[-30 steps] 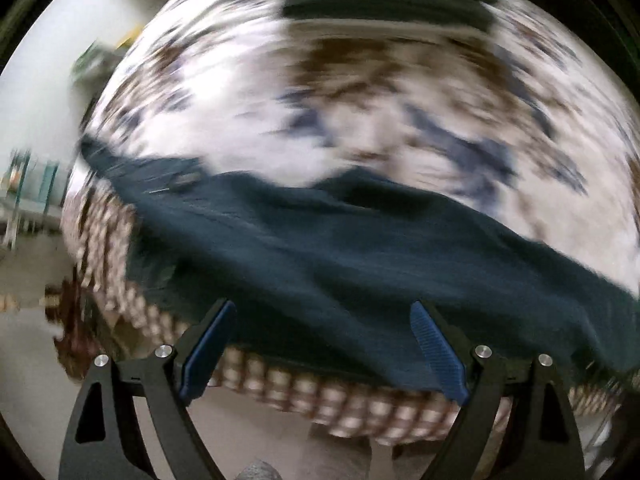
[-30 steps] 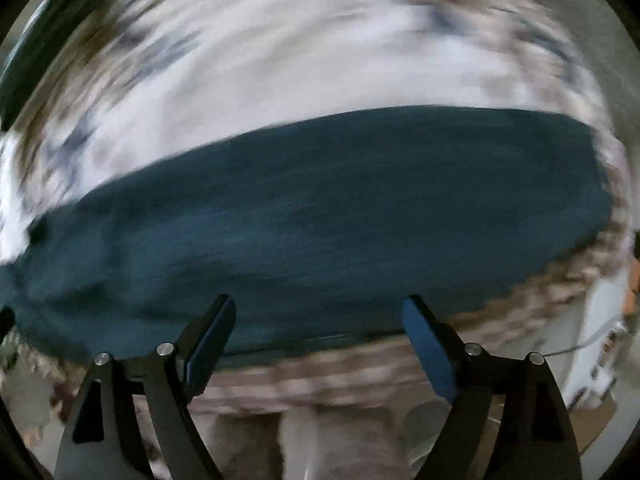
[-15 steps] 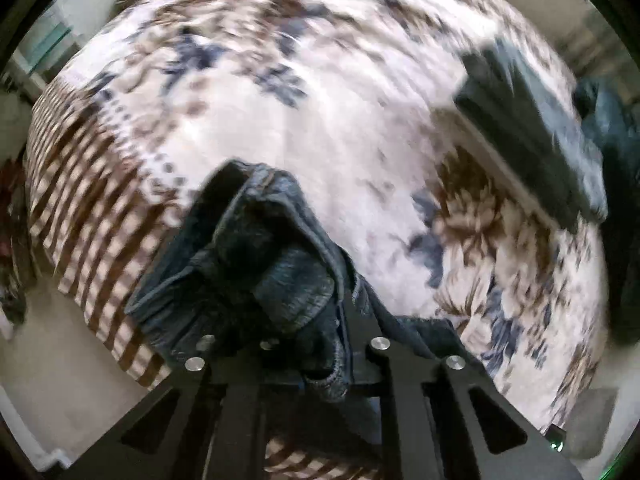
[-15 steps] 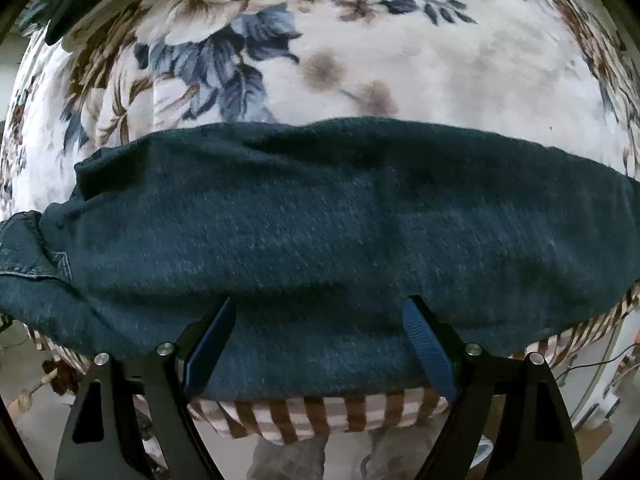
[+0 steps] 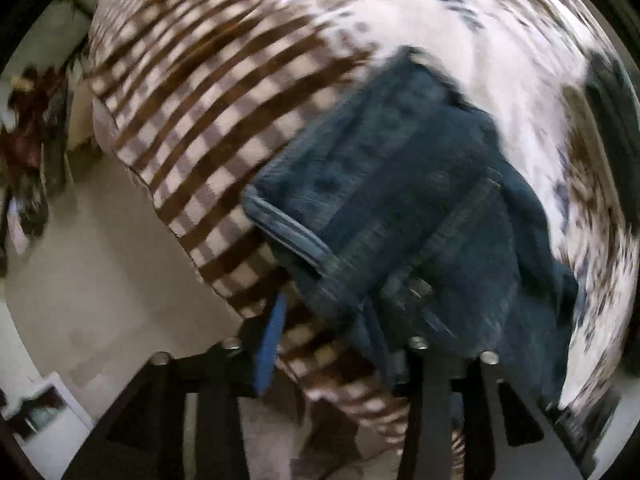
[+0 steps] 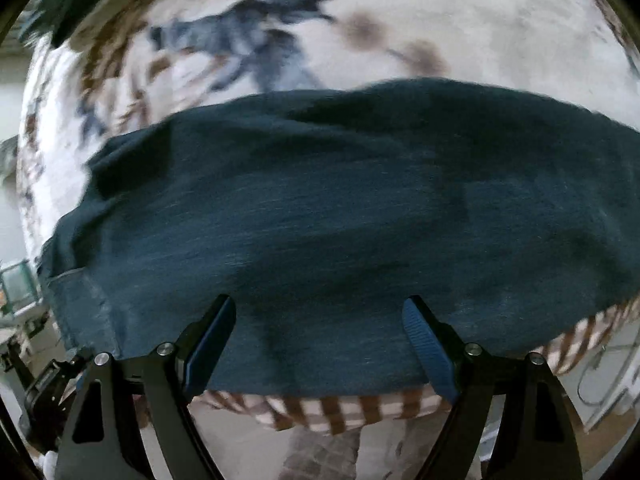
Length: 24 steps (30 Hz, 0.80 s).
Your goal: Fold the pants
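**Jeans spread along the bed edge**

Left wrist view: the left gripper (image 5: 332,344) has its fingers partly apart — denim of the jeans (image 5: 404,208) bunches over the right one; whether it is pinched, I cannot tell.

Right wrist view: the right gripper (image 6: 320,344) is spread wide, empty, over the jeans (image 6: 340,216) on the floral bedspread (image 6: 460,28).

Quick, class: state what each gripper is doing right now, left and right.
Left gripper: partly open, jeans bunched at one finger; grip cannot be told.
Right gripper: open, holding nothing, above the jeans.

Dark teal-blue pants (image 6: 340,220) lie on a cream bedspread (image 6: 480,32) with blue-brown flowers and a brown-checked border (image 5: 208,120).
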### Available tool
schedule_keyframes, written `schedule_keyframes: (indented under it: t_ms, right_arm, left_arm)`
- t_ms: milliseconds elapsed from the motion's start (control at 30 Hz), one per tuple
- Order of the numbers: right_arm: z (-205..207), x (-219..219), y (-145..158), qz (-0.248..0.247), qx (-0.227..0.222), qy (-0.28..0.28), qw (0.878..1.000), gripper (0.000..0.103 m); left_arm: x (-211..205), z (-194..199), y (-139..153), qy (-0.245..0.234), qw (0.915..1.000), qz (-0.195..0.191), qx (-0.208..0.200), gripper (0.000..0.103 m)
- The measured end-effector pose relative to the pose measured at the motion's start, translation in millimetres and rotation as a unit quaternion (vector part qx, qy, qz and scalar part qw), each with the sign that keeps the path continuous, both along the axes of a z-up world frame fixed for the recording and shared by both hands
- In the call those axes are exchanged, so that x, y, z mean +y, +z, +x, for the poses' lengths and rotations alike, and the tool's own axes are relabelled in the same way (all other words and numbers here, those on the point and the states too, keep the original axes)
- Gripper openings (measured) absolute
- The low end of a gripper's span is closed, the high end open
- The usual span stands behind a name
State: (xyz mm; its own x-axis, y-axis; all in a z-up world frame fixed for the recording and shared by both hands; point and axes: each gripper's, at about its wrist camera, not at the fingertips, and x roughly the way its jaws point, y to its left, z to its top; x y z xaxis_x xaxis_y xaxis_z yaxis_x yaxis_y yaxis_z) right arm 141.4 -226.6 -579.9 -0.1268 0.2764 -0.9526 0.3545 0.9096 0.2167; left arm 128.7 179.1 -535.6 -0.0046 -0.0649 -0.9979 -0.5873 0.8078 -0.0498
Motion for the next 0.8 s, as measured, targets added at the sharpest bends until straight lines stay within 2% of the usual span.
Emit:
schedule_keyframes:
  t_ms: [33,67,100,133,200,300,367,400,500,533,567,600,633,667,733,767,800]
  right_arm:
    - [6.7,7.1,3.8,0.011,-0.008,0.011,1.000,0.087]
    - [13.5,16.7,7.7,0.021,-0.017,0.023,0.999,0.087]
    - [19.5,22.0,11.1,0.029,-0.025,0.032,0.999,0.087]
    - [33.9,32.2,16.9,0.050,-0.040,0.051,0.997,0.087]
    - [59.1,45.7,25.6,0.075,-0.062,0.074,0.993,0.087]
    - [108.8,61.7,29.8,0.105,-0.091,0.108,0.984,0.087]
    - [137.8,72.7,24.6,0.131,-0.099,0.125,0.979,0.087]
    - [157.8,82.3,19.3,0.152,-0.095,0.138,0.974,0.086]
    - [184.6,94.4,-7.9,0.181,-0.059,0.169,0.967,0.064]
    - [181.6,97.1,-15.0,0.192,-0.041,0.173,0.965,0.050]
    - [177.3,98.6,-22.0,0.207,-0.015,0.180,0.962,0.045]
    - [176.3,105.2,-29.2,0.205,-0.004,0.190,0.960,0.042]
    - [175.5,111.7,-31.0,0.194,-0.002,0.205,0.959,0.035]
    - [173.1,115.2,-31.3,0.179,-0.004,0.221,0.959,0.028]
    - [175.2,118.7,-33.5,0.176,-0.005,0.218,0.960,0.020]
    - [177.6,116.4,-31.6,0.172,-0.010,0.209,0.963,0.010]
    - [178.0,111.4,-27.6,0.161,-0.022,0.202,0.966,0.009]
  left_arm:
    - [-14.2,6.6,9.6,-0.022,0.9997,0.006,-0.009,0.047]
    - [-27.4,14.0,17.1,-0.046,0.9986,0.016,-0.022,0.059]
    - [-42.5,23.8,23.3,-0.077,0.9959,0.031,-0.036,0.080]
    - [-59.7,37.0,27.3,-0.116,0.9906,0.050,-0.052,0.088]
    - [-88.2,65.2,25.2,-0.180,0.9777,0.086,-0.066,0.091]
    - [-107.5,98.2,9.8,-0.233,0.9645,0.102,-0.071,0.091]
    - [-121.2,122.2,-6.4,-0.280,0.9467,0.147,-0.062,0.091]
    - [-122.0,128.0,-14.4,-0.295,0.9405,0.160,-0.054,0.091]
    - [-120.2,144.2,-41.2,-0.329,0.9282,0.170,-0.035,0.095]
    - [-120.1,144.6,-43.2,-0.334,0.9263,0.172,-0.034,0.097]
    - [-119.4,146.7,-45.9,-0.337,0.9238,0.178,-0.034,0.099]
    - [-118.3,149.0,-46.8,-0.339,0.9225,0.181,-0.035,0.099]
    - [-116.4,150.8,-47.0,-0.339,0.9220,0.183,-0.036,0.099]
    - [-113.3,151.8,-47.3,-0.337,0.9233,0.181,-0.036,0.099]
    - [-109.8,153.3,-45.8,-0.324,0.9305,0.168,-0.035,0.099]
    - [-107.6,156.8,-44.8,-0.319,0.9332,0.162,-0.035,0.099]
    - [-104.9,156.4,-41.8,-0.313,0.9357,0.159,-0.034,0.099]
